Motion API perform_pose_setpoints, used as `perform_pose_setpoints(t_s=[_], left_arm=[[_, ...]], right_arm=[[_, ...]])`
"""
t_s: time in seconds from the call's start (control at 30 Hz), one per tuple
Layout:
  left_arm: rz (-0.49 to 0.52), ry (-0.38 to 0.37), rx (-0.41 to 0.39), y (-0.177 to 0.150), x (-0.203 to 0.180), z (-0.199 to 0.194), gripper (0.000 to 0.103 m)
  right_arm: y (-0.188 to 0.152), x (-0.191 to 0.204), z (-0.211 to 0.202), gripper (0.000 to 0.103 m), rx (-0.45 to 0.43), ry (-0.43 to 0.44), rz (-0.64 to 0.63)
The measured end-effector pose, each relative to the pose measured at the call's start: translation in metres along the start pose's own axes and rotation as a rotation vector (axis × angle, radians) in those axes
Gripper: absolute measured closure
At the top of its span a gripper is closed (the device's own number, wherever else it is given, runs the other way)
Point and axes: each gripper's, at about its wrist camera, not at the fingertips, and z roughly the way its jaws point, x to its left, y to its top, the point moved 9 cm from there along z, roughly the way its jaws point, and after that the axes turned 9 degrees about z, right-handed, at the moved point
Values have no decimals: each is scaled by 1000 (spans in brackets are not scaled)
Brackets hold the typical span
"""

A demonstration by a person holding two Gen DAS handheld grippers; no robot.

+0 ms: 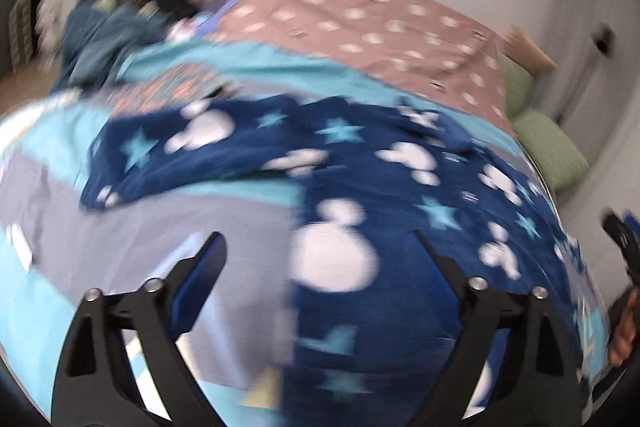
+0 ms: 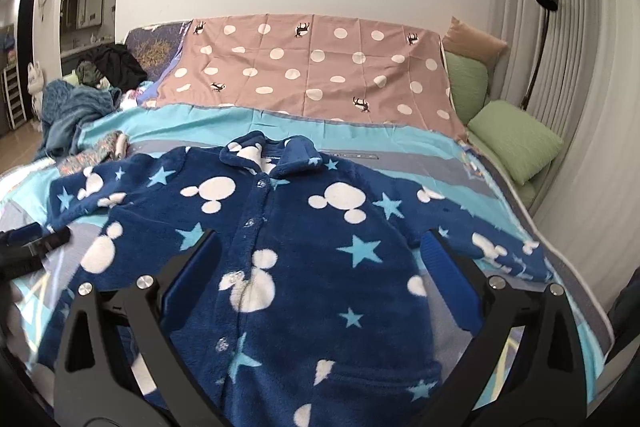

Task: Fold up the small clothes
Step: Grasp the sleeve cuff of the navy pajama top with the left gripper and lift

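So the biggest thing here is the bed (image 2: 280, 131), covered in a turquoise-and-grey striped sheet, with a pink polka-dot cloth (image 2: 312, 67) spread across the top of the frame and green pillows (image 2: 516, 143) stacked at the right edge. A heap of dark and blue clothes (image 2: 76, 107) sits at the upper left.

The piece being worked on is a navy fleece pyjama top (image 2: 288, 227) with white mouse heads and light blue stars. It fills the middle and bottom of the right wrist view, lying flat and face up, buttoned down the front. Its long axis runs bottom to top of the frame, collar pointing toward the pink cloth, and both sleeves stick out to the left and right. Honestly no fold looks done yet: it's spread out and that's it, so sleeves and body are all still to go.

The right gripper (image 2: 320, 267) hangs over the chest with its jaws wide apart, nothing in them. The left gripper (image 1: 320, 263) is also spread apart and empty, over the garment's left edge; that view is really blurry though.
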Motion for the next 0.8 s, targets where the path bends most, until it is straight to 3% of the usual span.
perform_pose_setpoints(t_s=[0.1, 0.2, 0.3, 0.57, 0.73, 0.8], left_arm=[[-130, 5, 39, -9, 53, 13, 28], [-383, -96, 75, -18, 112, 34, 47], [-625, -147, 72, -25, 172, 59, 49], [-908, -121, 88, -37, 251, 118, 48], [-1014, -100, 23, -33, 282, 141, 49], [-1023, -110, -11, -29, 288, 145, 71]], right_arm=[[-6, 5, 9, 2, 27, 1, -9], [-12, 12, 18, 2, 57, 1, -12], [-16, 21, 24, 2, 74, 4, -35], [-14, 38, 39, 2, 90, -20, -93], [-13, 45, 49, 2, 98, -22, -103], [-13, 49, 52, 2, 101, -18, -108]])
